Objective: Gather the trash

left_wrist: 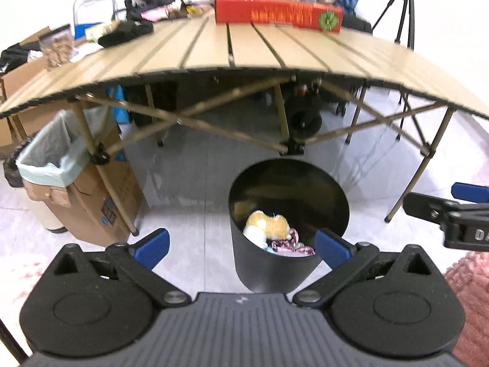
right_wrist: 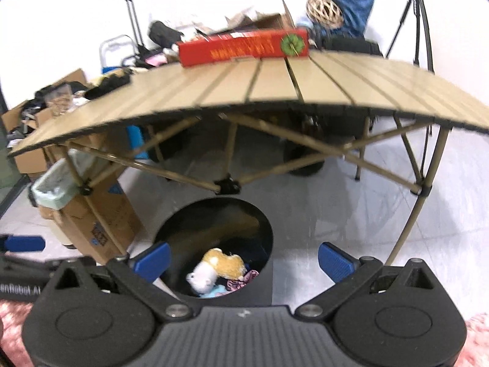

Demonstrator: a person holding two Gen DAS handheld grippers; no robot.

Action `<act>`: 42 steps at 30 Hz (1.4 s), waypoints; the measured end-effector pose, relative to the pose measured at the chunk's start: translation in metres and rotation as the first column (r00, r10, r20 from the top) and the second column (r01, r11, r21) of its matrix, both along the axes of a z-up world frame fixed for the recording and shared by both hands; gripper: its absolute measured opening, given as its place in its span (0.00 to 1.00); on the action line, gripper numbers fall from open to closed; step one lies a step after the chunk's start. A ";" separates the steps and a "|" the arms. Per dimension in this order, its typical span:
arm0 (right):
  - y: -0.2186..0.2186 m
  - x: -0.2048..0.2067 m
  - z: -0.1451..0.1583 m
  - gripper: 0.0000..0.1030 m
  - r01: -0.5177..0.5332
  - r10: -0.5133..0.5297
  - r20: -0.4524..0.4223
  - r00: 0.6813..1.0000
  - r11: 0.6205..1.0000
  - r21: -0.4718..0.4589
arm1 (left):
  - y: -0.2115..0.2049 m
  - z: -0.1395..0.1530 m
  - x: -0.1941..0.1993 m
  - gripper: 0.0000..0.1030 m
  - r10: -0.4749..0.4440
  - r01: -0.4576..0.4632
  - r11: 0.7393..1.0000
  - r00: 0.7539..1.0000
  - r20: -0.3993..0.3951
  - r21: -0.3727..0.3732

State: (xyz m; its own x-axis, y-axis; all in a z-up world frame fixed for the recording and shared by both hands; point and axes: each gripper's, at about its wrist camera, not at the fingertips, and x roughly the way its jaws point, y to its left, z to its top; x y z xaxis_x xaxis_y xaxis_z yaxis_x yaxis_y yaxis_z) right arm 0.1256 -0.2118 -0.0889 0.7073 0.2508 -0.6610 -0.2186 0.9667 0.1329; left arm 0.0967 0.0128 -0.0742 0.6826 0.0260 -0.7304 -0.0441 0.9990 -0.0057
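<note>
Each gripper, left (left_wrist: 241, 246) and right (right_wrist: 243, 260), is built of matte black plastic, with blue ribbed pads (left_wrist: 331, 247), silver pivot screws (left_wrist: 174, 297), round side housings and a ridged grey centre.

Round black bin (left_wrist: 275, 263) on the floor before the slatted tan folding tabletop (left_wrist: 244, 49), soft yellow toy (left_wrist: 269, 224) inside. Long red box (left_wrist: 276, 13) on top, far back. Brown cardboard box (left_wrist: 101, 202) left of bin.

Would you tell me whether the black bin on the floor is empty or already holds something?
Not empty: the black bin stands upright, with a yellow-and-white plush toy and crumpled scraps at its bottom.
</note>
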 end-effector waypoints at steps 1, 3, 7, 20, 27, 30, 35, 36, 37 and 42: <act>0.000 -0.007 0.005 1.00 -0.007 0.007 0.014 1.000 1.000 0.000 | 0.001 0.004 -0.006 1.00 -0.003 0.003 1.000 1.000 0.012 -0.002; 0.001 -0.021 0.016 1.00 -0.021 0.021 0.038 0.999 1.000 0.002 | 0.001 0.010 -0.019 1.00 -0.010 0.010 1.000 0.999 0.033 0.001; 0.003 -0.047 0.034 1.00 -0.047 0.047 0.076 0.996 0.999 -0.002 | -0.001 0.019 -0.044 1.00 -0.037 0.036 0.999 0.997 0.070 0.014; 0.004 -0.107 0.048 1.00 -0.079 0.078 0.058 0.995 0.997 0.007 | -0.010 0.035 -0.088 1.00 -0.091 0.088 0.996 0.987 0.136 0.022; 0.002 -0.110 0.049 1.00 -0.069 0.068 0.062 0.996 0.998 0.010 | -0.015 0.036 -0.091 1.00 -0.109 0.106 0.994 0.983 0.147 0.028; 0.002 -0.110 0.049 1.00 -0.069 0.068 0.062 0.996 0.998 0.010 | -0.015 0.036 -0.092 1.00 -0.109 0.105 0.994 0.983 0.149 0.029; 0.004 -0.111 0.049 1.00 -0.069 0.068 0.065 0.996 0.998 0.010 | -0.015 0.037 -0.092 1.00 -0.110 0.107 0.994 0.982 0.153 0.030; 0.004 -0.111 0.049 1.00 -0.069 0.068 0.065 0.996 0.998 0.010 | -0.015 0.037 -0.093 1.00 -0.110 0.107 0.994 0.982 0.154 0.031; 0.004 -0.111 0.049 1.00 -0.069 0.068 0.065 0.996 0.998 0.010 | -0.015 0.038 -0.093 1.00 -0.111 0.107 0.994 0.982 0.155 0.031; 0.004 -0.111 0.049 1.00 -0.069 0.068 0.064 0.996 0.998 0.012 | -0.015 0.038 -0.094 1.00 -0.110 0.107 0.994 0.981 0.157 0.032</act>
